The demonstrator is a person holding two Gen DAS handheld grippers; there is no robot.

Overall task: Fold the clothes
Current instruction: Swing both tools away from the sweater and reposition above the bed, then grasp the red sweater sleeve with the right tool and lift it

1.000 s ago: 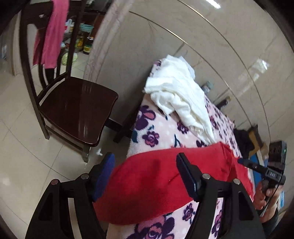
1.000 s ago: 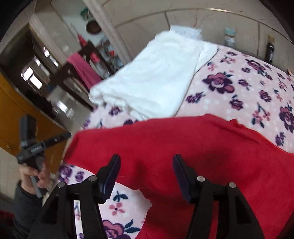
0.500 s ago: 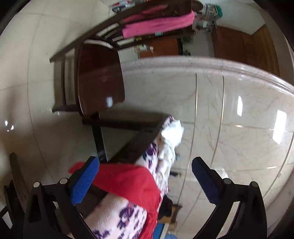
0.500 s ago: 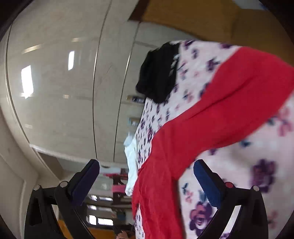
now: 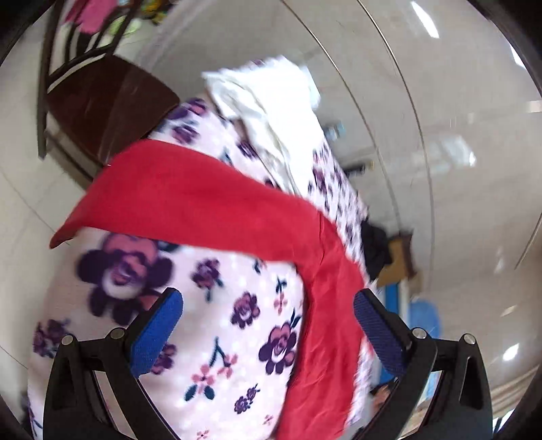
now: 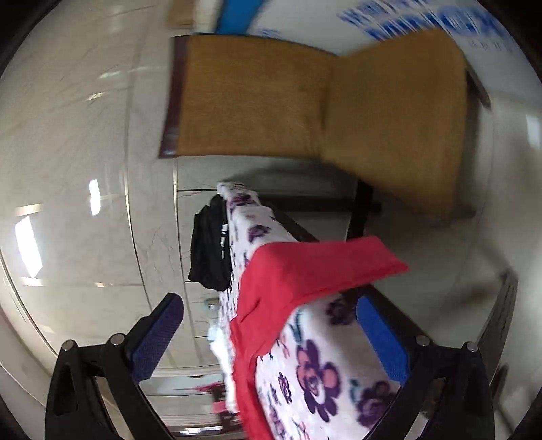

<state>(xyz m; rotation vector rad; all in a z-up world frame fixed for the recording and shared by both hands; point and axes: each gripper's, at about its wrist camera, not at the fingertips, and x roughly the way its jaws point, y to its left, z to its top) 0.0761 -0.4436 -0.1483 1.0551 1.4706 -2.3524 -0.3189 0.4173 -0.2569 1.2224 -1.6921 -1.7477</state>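
Note:
A red garment (image 5: pixel 203 203) lies spread across the flower-patterned cover (image 5: pixel 118 270) of the table, one end hanging over the near left edge. My left gripper (image 5: pixel 267 325) hovers above the cover, open, with nothing gripped; the red cloth's lower strip runs under its right finger. In the right wrist view, which is rolled sideways, the red garment (image 6: pixel 305 267) overhangs the table edge. My right gripper (image 6: pixel 267 331) is open wide above the cover (image 6: pixel 321 372), holding nothing. A white garment (image 5: pixel 271 111) lies bunched at the far end.
A black garment (image 5: pixel 374 250) (image 6: pixel 210 250) hangs off the table's side. A dark wooden chair (image 5: pixel 108 98) with a pink cloth (image 5: pixel 88 13) on its back stands at the far left. A yellow cushioned chair (image 6: pixel 305 101) stands beyond the table's other end. Glossy tiled floor lies all around.
Both grippers opened wide and came off the red garment, which stays on the table. Both cameras swung sharply; the right view has rolled toward the yellow chair.

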